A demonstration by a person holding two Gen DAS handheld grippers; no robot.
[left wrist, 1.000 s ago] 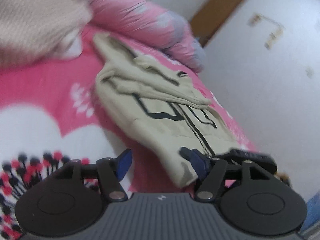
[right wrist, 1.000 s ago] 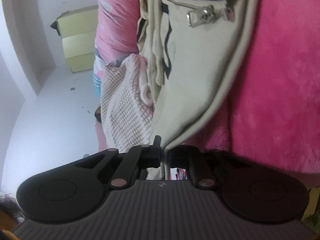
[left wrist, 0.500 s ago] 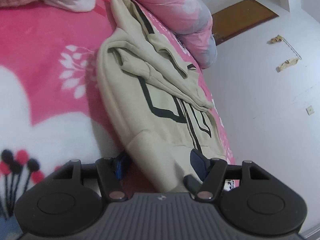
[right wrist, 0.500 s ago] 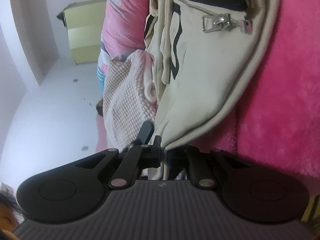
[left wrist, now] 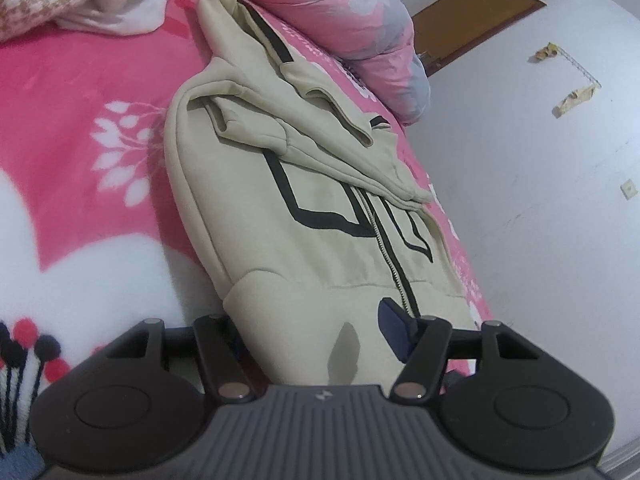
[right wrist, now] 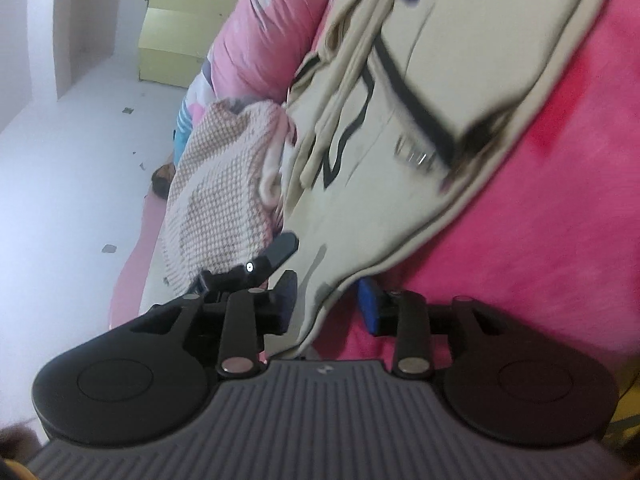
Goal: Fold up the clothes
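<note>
Lying zip-up on a fuzzy pink bed (left wrist: 80,80), beige fleece hoodie (left wrist: 304,200) w/ black stripes is folded narrow, sleeves across chest. Bed edge runs just beside its far side, white wall (left wrist: 540,200) beyond; checked knit (right wrist: 216,200) and puffy pink quilt (left wrist: 340,4) crowd the hood end. Left tool (left wrist: 312,328) is wide open, straddling the hem, one pad on the cloth, no grip. Right tool (right wrist: 326,300) has just been opening; a hoodie corner hangs loose between its pads.
</note>
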